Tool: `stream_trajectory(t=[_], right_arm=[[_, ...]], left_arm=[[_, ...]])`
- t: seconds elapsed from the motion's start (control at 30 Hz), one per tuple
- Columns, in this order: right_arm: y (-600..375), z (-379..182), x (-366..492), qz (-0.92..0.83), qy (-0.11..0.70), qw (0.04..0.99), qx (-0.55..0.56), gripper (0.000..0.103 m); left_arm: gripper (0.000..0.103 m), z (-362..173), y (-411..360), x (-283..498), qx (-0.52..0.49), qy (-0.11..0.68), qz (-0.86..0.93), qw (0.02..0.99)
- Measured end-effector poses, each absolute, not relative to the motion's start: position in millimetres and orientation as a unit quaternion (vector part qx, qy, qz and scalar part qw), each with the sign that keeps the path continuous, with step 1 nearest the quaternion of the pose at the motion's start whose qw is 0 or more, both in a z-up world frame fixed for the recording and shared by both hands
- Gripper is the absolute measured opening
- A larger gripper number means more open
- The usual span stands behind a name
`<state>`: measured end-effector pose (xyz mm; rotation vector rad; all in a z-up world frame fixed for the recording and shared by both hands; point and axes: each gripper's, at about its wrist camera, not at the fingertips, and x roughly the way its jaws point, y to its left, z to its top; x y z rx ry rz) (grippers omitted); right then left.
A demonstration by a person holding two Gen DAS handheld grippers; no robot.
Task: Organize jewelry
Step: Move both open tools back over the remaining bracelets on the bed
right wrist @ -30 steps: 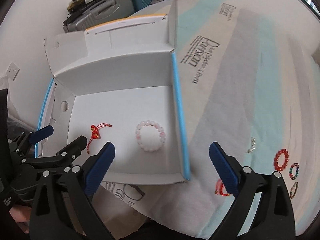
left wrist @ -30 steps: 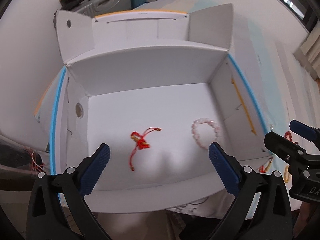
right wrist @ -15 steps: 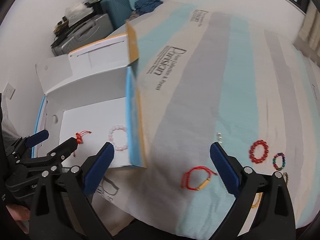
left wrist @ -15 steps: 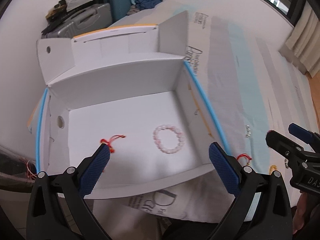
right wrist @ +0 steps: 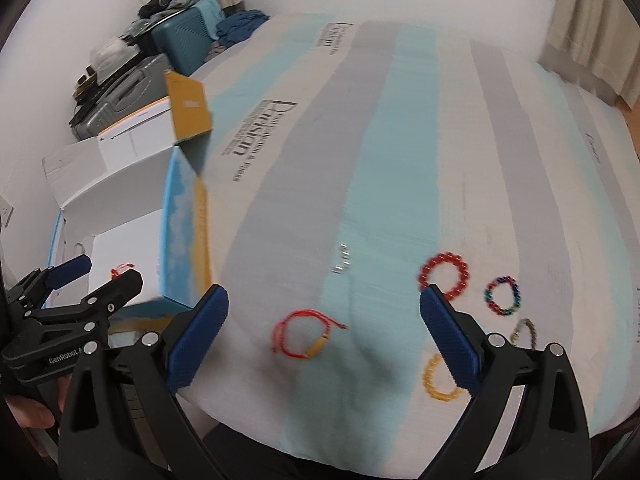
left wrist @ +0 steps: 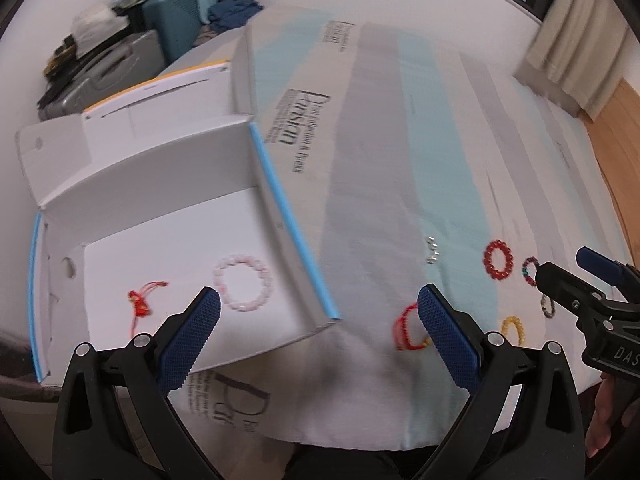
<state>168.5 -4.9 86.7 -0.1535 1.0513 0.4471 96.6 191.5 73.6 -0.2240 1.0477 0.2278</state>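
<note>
We see bare striped bed sheet [right wrist: 360,184] across the frame's upper middle; the white cardboard box's blue-edged wall [right wrist: 180,236] blocks the left.

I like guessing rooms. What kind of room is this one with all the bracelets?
Most likely a bedroom. The bracelets lie on a striped bedsheet over what looks like a bed, suitcases are stacked against the wall, and a curtain hangs by a window.
</note>
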Motion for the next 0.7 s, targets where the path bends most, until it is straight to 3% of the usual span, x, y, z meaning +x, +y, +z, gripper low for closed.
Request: stream_trajectory(t=[0.7], right_arm=[[-131.5, 18.4, 177.4, 0.143, 0.523, 0.839, -0.04, 0.093]], left_arm=[[0.097, 4.8, 97.2, 132.5, -0.055, 0.529, 0.044, 0.846]])
